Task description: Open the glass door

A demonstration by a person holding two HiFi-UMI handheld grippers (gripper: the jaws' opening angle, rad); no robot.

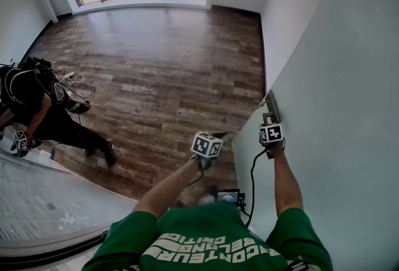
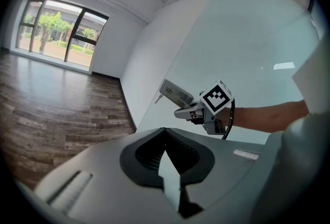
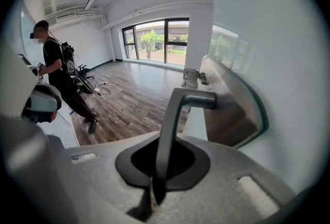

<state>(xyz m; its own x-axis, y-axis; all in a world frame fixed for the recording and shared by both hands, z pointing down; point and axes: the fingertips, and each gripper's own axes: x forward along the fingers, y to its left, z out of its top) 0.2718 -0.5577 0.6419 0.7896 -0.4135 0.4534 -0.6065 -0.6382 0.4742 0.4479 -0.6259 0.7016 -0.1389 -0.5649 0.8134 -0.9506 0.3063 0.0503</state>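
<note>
The right tongs [image 3: 154,187] are pinched on the lever handle [image 3: 172,125], whose metal bar runs straight down into the gap between their jaws. The handle is mounted near the free edge of the glass door [image 1: 336,108], the frosted panel on the person's right. The left tongs [image 2: 170,187] hang apart from the door with nothing between them. Whether they are fully pressed together I cannot tell.

The step in hand looks like the swing itself, since the grip is made and the door's greenish edge [image 3: 260,115] stands bare against the wooden floor [image 1: 162,70]. Whether the door has left its frame is unclear. The next move probably calls for a steady pinch while the arm follows the door's arc — and the body steps clear of the panel's path.
</note>
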